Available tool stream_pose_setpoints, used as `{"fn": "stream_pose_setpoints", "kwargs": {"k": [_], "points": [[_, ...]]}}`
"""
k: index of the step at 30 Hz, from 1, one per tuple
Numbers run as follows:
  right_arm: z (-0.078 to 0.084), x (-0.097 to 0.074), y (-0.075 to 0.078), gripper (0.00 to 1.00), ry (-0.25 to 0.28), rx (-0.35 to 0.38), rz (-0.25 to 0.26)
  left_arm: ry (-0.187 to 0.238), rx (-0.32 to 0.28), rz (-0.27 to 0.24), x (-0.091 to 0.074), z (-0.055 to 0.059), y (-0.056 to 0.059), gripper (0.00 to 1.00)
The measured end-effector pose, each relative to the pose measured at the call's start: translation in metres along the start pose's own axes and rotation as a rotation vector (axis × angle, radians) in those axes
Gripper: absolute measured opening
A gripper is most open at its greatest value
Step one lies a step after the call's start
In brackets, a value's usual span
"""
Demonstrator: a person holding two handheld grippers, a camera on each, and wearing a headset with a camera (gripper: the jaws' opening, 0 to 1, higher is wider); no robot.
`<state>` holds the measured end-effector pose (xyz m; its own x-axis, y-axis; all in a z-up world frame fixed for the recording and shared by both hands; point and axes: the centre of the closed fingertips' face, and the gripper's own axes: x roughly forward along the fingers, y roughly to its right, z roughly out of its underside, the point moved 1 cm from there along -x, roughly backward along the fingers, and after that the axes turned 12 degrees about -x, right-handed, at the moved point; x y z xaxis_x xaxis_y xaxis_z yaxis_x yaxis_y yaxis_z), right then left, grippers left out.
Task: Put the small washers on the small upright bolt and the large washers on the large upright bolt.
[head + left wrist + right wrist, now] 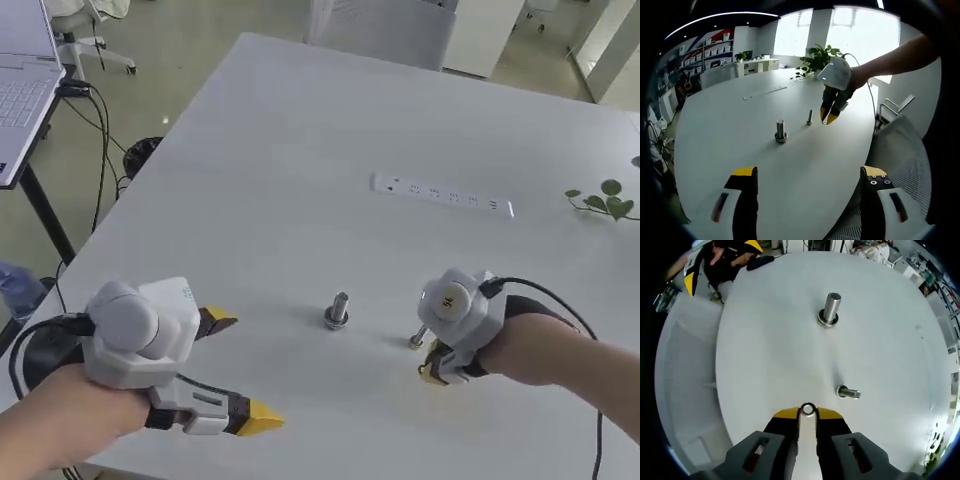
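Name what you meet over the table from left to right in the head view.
Left gripper, tongs open → large upright bolt → small upright bolt → right gripper, tongs shut on a washer → plant leaves at the far right edge.

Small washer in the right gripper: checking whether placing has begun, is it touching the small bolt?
Apart. The right gripper view shows the small washer pinched by the right gripper, with bare table between it and the small bolt.

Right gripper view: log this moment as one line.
right gripper shut on washer | short of small bolt | large bolt upright | left gripper open
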<state>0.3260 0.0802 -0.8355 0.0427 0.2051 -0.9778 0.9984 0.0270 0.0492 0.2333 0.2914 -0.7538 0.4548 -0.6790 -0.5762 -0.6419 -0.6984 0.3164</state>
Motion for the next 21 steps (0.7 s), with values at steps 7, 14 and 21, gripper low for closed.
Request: {"fn": "stream_pose_setpoints", "kwargs": {"k": [7,14,21], "points": [[0.008,-0.006,0.011,0.12,0.002,0.036,0.014,-0.011,-0.007,0.010,0.002,0.005,0.006,0.84],[0.015,-0.012,0.026,0.12,-0.008,0.053,0.039,-0.013,-0.013,0.012,0.002,0.007,0.008,0.85],[0.012,-0.022,0.041,0.12,0.004,0.061,0.063,-0.012,-0.015,0.013,0.002,0.006,0.007,0.85]]}}
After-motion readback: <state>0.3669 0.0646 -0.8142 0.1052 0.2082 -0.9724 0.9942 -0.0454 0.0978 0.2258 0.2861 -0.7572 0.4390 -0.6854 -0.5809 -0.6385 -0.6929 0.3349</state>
